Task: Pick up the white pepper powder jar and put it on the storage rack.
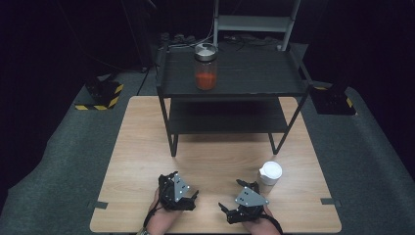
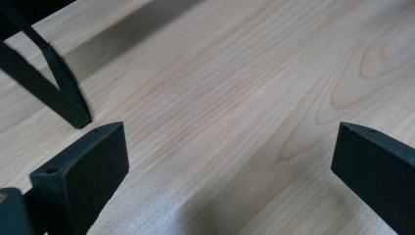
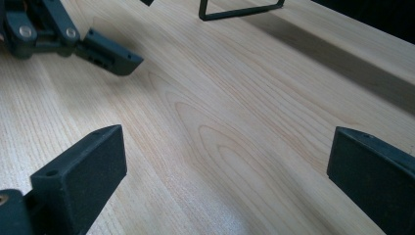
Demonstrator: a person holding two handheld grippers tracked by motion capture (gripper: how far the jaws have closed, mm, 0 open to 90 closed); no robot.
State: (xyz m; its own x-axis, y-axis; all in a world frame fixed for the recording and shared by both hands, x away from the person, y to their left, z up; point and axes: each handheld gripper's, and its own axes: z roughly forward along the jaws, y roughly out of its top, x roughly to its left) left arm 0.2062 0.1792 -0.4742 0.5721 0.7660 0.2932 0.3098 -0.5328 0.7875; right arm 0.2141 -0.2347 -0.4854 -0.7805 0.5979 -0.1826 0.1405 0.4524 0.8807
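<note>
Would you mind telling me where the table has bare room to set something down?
Bare wood lies left of the shelf rack, and between rack and both grippers. It is crowded by the right gripper, near the white cup.

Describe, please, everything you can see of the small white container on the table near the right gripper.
The white container is a short, round pot with a white lid that looks shut, probably plastic. It stands upright on the light wooden table, just beyond the right gripper, apart from it and from the black shelf's leg. Nothing touches it but the table.
</note>
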